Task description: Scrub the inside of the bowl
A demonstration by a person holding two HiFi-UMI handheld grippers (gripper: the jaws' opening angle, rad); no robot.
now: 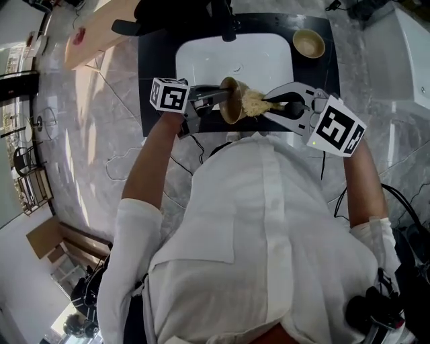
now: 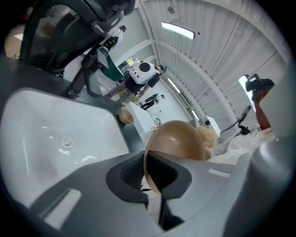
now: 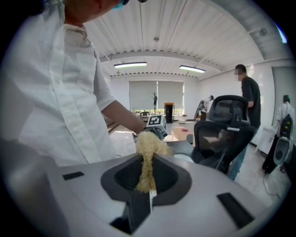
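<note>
A tan bowl (image 1: 230, 101) is held on edge over the front of the white sink (image 1: 201, 57), its opening turned to the right. My left gripper (image 1: 216, 99) is shut on its rim; in the left gripper view the bowl (image 2: 178, 141) stands between the jaws, back toward the camera. My right gripper (image 1: 277, 106) is shut on a yellowish fibrous scrubber (image 1: 253, 103), whose tuft sits inside the bowl's opening. The scrubber (image 3: 147, 157) is pinched between the jaws in the right gripper view, and its fluffy end shows behind the bowl (image 2: 210, 139).
A second tan bowl (image 1: 308, 44) sits on the dark counter (image 1: 156, 54) right of the sink. A black faucet (image 1: 225, 20) rises behind the basin. Marble floor surrounds the counter. An office chair (image 3: 224, 129) and a standing person (image 3: 247, 106) are off in the room.
</note>
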